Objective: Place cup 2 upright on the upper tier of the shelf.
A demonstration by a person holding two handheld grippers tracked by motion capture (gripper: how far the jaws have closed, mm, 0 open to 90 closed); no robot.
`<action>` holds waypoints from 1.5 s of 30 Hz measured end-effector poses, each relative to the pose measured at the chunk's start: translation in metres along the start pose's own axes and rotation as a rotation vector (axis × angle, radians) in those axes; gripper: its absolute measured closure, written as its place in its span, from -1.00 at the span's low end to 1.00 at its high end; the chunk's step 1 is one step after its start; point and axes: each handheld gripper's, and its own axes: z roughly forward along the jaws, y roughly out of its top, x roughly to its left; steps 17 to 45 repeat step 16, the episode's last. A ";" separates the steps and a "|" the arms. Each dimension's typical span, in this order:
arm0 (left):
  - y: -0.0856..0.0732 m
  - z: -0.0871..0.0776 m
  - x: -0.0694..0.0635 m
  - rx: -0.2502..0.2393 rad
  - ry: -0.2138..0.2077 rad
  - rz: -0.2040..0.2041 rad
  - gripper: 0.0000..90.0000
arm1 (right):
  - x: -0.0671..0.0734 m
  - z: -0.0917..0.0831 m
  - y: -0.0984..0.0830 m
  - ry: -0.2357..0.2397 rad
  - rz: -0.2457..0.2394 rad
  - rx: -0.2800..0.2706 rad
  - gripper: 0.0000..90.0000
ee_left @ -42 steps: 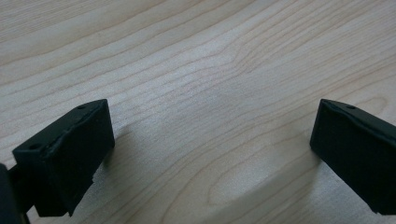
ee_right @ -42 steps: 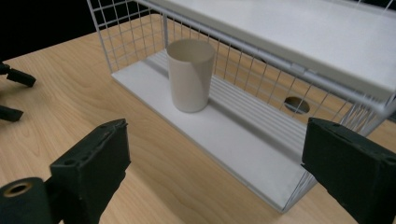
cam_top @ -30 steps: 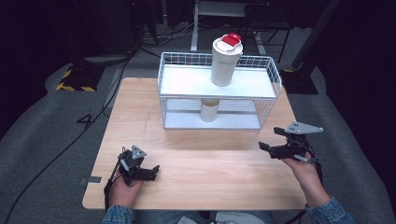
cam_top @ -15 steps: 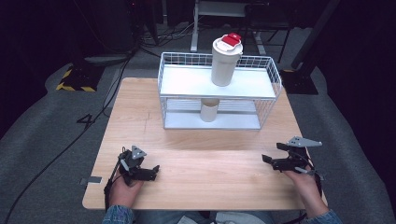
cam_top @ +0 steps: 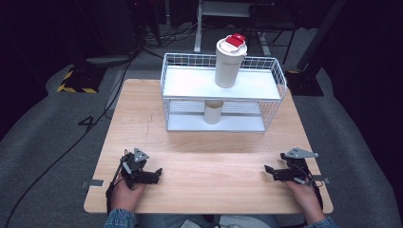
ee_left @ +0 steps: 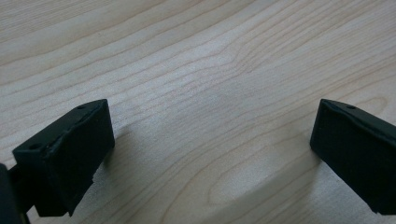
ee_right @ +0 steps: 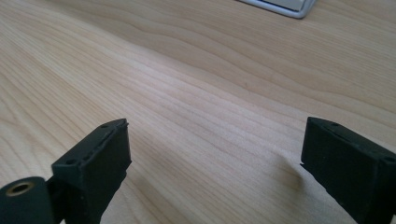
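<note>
Presently both our grippers, left (cam_top: 154,172) and right (cam_top: 269,171), rest released near the desk's front edge. Tall lidded cup (cam_top: 229,61) on the rack's top shelf (cam_top: 190,81) — probably light, rigid, smooth; grip mid-body, below the lid.

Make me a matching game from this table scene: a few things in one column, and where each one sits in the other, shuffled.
Things:
1. tall cup
2. small cup
3. left tool
4. right tool

Places:
A. lower shelf of the wire rack
B. near right corner of the table
C. top shelf of the rack
D. near left corner of the table

Pairs: 1-C, 2-A, 3-D, 4-B
</note>
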 end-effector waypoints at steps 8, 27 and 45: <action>0.000 0.000 0.000 0.000 0.000 0.000 -1.00 | 0.003 0.003 0.000 -0.036 -0.035 0.034 -0.81; 0.001 0.001 0.004 0.002 0.000 -0.005 -1.00 | 0.003 0.005 0.000 -0.042 0.005 0.051 -0.88; 0.001 0.001 0.004 0.002 0.000 -0.005 -1.00 | 0.003 0.005 0.000 -0.042 0.005 0.051 -0.88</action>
